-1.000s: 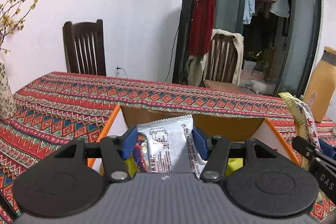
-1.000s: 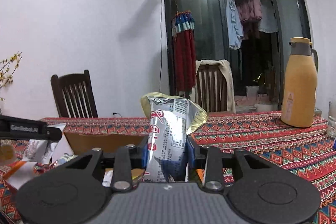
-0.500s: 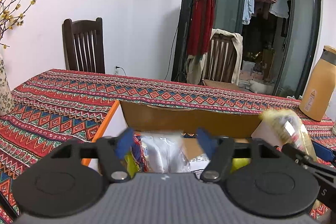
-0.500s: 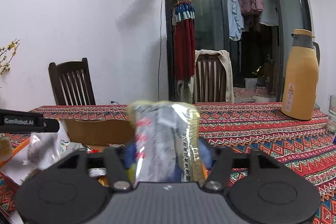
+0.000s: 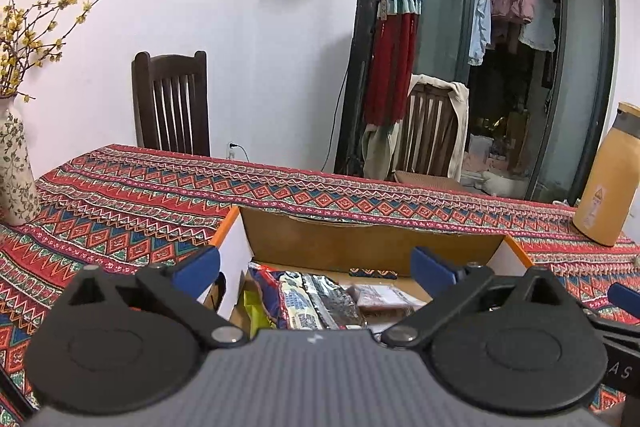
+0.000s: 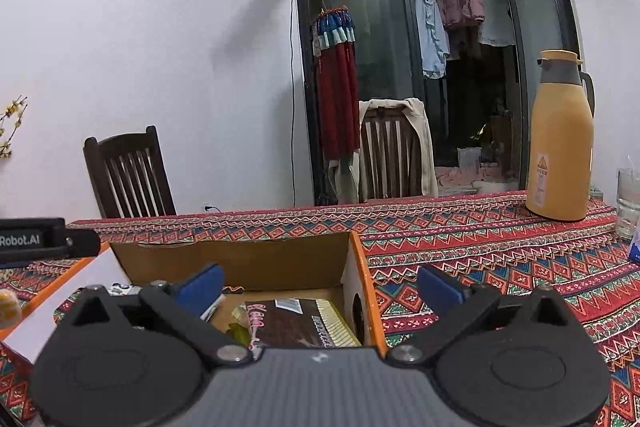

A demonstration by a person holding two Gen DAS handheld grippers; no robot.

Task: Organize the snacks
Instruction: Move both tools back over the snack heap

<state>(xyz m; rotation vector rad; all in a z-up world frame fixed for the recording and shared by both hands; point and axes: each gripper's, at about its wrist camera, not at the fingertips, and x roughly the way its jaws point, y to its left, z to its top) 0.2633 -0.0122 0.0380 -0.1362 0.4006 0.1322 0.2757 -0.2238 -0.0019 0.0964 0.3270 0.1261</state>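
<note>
cardboard box holds snack packets; both fingers opening, empty.

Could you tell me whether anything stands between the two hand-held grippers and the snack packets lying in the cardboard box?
Nothing visible does: the left hand-held gripper and right hand-held gripper are opening, empty, above the cardboard box and its snack packets.

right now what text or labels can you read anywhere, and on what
"Robot.AI": white letters on the left tongs' black body, cut off at the picture's edge.
"A S": on the right tongs' black body, partly cut off.
Snack packets in the box: print too small.
Thermos label: warning triangle, text unreadable.
</note>
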